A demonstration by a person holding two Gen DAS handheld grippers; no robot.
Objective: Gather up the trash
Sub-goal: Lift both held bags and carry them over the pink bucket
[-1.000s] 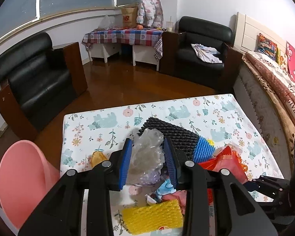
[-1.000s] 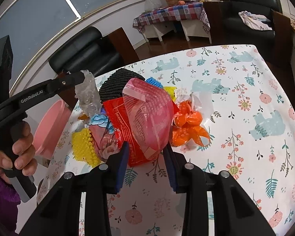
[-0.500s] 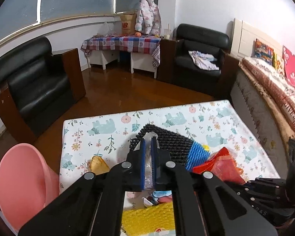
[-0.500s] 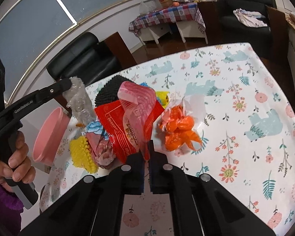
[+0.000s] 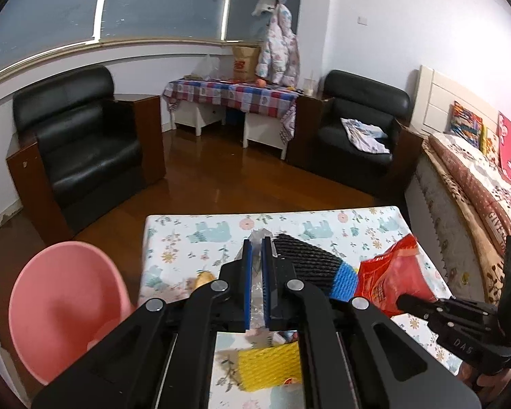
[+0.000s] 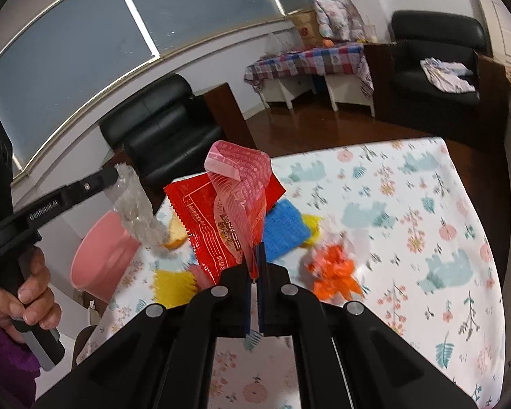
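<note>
In the left wrist view my left gripper [image 5: 256, 242] is shut on a crumpled clear plastic wrap [image 5: 255, 293], held above the floral table [image 5: 194, 238]. The right wrist view shows that wrap [image 6: 136, 211] hanging from the left gripper [image 6: 116, 178]. My right gripper [image 6: 255, 250] is shut on a red wrapper [image 6: 204, 218], with a translucent pink film [image 6: 242, 184] standing up from the same grip. It is lifted off the table. From the left, the red wrapper [image 5: 388, 283] hangs at the right gripper [image 5: 401, 298].
A pink bin [image 5: 61, 306] stands on the floor left of the table. On the table lie a black-and-blue mesh [image 5: 306, 266], a yellow foam net [image 5: 269, 368] and orange scraps [image 6: 334, 272]. A hand [image 6: 34, 293] holds the left gripper's handle. Black armchairs stand beyond.
Both grippers went from open to shut, the left on the clear wrap and the right on the red wrapper. Both then rose, lifting their pieces off the pile.
</note>
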